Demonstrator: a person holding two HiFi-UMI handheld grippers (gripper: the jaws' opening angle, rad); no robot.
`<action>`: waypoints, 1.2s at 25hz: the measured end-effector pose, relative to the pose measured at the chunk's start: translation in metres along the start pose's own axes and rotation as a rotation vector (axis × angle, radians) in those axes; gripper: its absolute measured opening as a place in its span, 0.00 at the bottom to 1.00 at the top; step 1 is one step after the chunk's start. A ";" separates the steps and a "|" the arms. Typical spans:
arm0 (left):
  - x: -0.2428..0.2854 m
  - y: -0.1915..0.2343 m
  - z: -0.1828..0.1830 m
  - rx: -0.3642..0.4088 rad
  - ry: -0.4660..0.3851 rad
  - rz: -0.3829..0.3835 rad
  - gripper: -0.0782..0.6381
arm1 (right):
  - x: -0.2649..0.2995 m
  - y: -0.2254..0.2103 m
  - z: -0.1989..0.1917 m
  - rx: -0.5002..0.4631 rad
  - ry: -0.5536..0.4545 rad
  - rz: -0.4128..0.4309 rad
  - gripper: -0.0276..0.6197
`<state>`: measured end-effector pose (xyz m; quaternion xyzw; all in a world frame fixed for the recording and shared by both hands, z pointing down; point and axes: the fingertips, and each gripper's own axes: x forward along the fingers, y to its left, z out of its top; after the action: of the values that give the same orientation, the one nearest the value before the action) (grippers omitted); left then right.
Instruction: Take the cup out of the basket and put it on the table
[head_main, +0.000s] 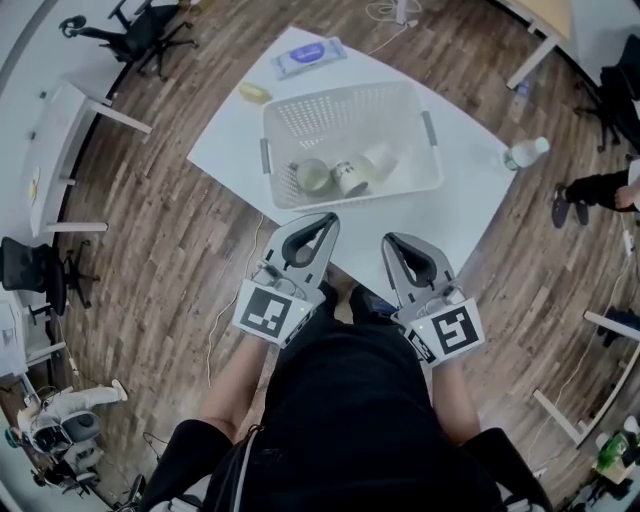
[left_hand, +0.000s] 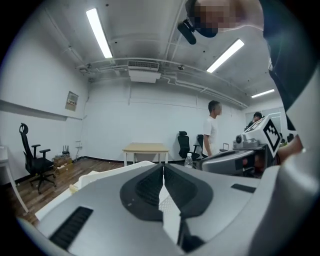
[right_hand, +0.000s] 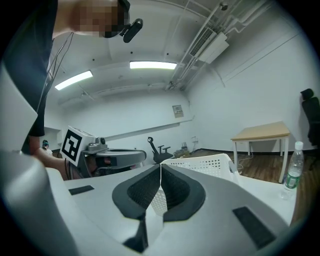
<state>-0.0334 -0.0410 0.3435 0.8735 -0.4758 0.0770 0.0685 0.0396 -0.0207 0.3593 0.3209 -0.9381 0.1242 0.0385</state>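
Left tool (head_main: 322, 220) and right tool (head_main: 393, 241), both closed and empty, hover near basket (head_main: 340, 108); lying cups (head_main: 350, 178) look light, crushable: grip rim gently.

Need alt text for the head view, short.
Seen from above, a white basket holding cups on their sides sits on a white table. The left gripper and right gripper, jaws shut and empty, are at the table's near edge, short of the basket. A wipes pack lies at the far end.
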 end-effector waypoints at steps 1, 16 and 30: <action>0.003 0.008 0.001 0.019 0.009 -0.001 0.12 | 0.000 -0.002 -0.001 0.002 0.000 -0.010 0.08; 0.078 0.082 -0.019 0.518 0.237 -0.240 0.27 | -0.001 0.002 -0.003 0.005 0.027 -0.155 0.08; 0.117 0.115 -0.111 0.935 0.682 -0.544 0.34 | 0.002 0.016 -0.004 0.020 0.026 -0.210 0.08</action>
<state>-0.0753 -0.1776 0.4807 0.8270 -0.1048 0.5300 -0.1553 0.0284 -0.0085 0.3597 0.4162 -0.8975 0.1331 0.0604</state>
